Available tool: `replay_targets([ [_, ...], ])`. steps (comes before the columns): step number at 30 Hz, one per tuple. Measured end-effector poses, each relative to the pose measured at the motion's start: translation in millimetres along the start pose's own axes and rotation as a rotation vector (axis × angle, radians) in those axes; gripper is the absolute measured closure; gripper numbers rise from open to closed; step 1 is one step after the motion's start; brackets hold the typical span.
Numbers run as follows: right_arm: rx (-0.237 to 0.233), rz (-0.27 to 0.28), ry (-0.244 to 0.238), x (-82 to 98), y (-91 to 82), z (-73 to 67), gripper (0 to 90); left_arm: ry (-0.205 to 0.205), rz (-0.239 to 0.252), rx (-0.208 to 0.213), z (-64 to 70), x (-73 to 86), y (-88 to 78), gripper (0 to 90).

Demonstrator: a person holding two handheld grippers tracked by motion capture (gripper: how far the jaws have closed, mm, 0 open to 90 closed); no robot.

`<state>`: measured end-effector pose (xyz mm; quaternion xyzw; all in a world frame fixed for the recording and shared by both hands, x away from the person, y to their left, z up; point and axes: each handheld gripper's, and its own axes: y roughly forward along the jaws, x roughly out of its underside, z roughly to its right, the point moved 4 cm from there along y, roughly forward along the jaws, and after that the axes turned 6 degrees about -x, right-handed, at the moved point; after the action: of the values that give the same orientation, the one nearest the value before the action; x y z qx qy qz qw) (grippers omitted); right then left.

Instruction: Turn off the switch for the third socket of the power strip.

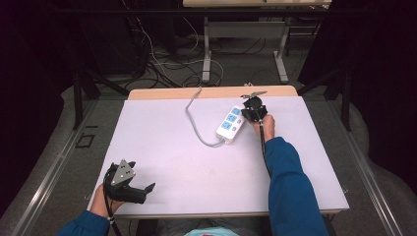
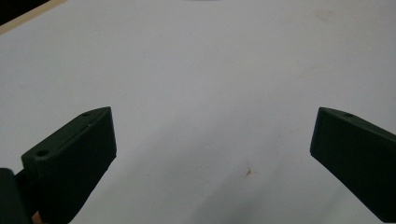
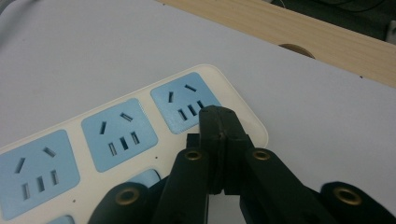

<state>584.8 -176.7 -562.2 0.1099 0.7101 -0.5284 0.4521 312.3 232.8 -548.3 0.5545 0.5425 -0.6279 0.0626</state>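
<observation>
A white power strip [image 1: 231, 124] with blue sockets lies on the white table, its grey cable [image 1: 193, 118] curling toward the far edge. My right gripper [image 1: 254, 109] is at the strip's far end, its jaws pressed together with nothing between them. In the right gripper view the shut tips [image 3: 218, 116] hover over the end socket of the strip [image 3: 112, 135]; contact cannot be told. My left gripper [image 1: 147, 189] rests near the table's front left corner. Its jaws stand wide apart over bare table, and its fingers [image 2: 70, 158] hold nothing.
The white table top [image 1: 196, 167] has a wooden strip [image 1: 216, 92] along its far edge. Beyond it are a desk frame [image 1: 246, 44] and tangled cables on the floor. A small brown mark [image 2: 249, 171] shows on the table between the left jaws.
</observation>
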Motion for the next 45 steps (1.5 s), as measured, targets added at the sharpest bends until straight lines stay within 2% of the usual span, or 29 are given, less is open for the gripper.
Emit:
replay_targets([
  [3, 0.005, 0.012, 0.003, -1.1, -1.8, 0.0, 90.0, -0.001, 0.000, -0.001, -0.1, 0.0, 0.0, 0.3],
  [19, 0.007, 0.000, -0.011, -2.7, -3.3, 0.4, 90.0, -0.004, 0.003, 0.001, -0.1, -0.1, 0.4, 0.3],
  [25, -0.004, 0.008, 0.011, -2.5, -7.4, 0.0, 89.9, 0.001, 0.002, 0.000, 0.0, 0.2, -0.4, 0.3],
  [31, -0.038, 0.034, -0.005, -9.1, -17.9, -7.2, 75.8, 0.008, 0.003, -0.006, -0.6, -0.2, -0.7, 0.3],
  [32, -0.043, 0.036, -0.008, -10.0, -20.4, -7.9, 70.3, 0.002, 0.001, -0.003, 0.1, 0.2, -0.4, 0.3],
  [40, -0.089, 0.040, -0.009, -9.7, -38.6, -13.0, 43.1, 0.000, 0.001, -0.003, 0.0, 0.2, -0.5, 0.3],
  [45, -0.117, 0.038, -0.021, -5.0, -50.0, -17.1, 32.9, -0.001, 0.002, -0.003, 0.0, 0.2, -0.6, 0.3],
])
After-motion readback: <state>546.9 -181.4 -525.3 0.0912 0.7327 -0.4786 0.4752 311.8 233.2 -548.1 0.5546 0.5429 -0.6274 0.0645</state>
